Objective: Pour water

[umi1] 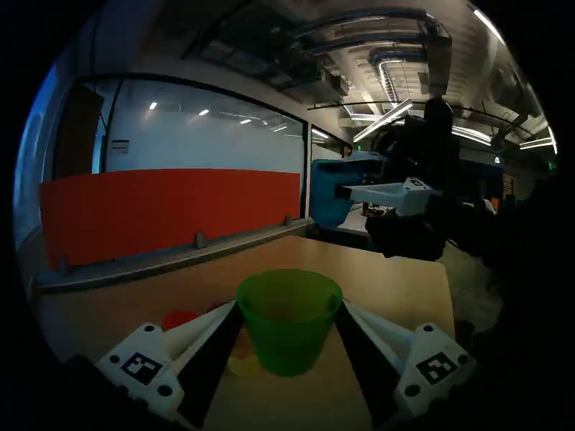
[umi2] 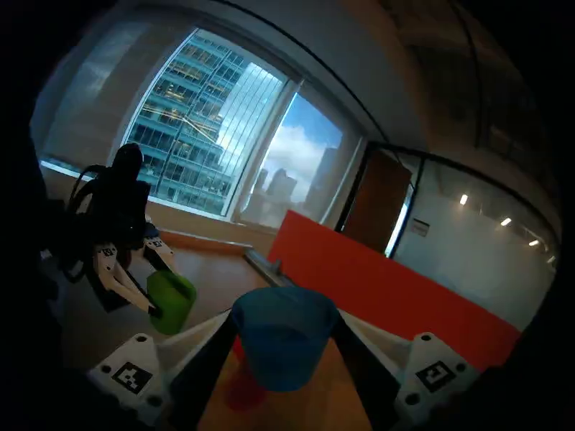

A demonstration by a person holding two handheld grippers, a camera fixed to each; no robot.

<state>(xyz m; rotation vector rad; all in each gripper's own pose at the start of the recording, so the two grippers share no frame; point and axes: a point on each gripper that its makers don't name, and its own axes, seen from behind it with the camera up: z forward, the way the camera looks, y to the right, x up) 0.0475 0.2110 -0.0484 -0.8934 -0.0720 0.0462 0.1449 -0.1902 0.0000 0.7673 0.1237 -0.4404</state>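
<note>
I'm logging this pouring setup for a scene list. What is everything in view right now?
green cup: one, green, between the fingers of the left gripper.
blue cup: one, blue, between the fingers of the right gripper.
small low items: at least two, red and yellow, on the table below the green cup; kind unclear.
table: one, light wood, beneath both cups.
wall panel: one, orange-red, beyond the table's far edge.
window: one, large, towers and sky outside.
left gripper: one, white with black fingers, shut on the green cup.
right gripper: one, white with black fingers, shut on the blue cup.
</note>
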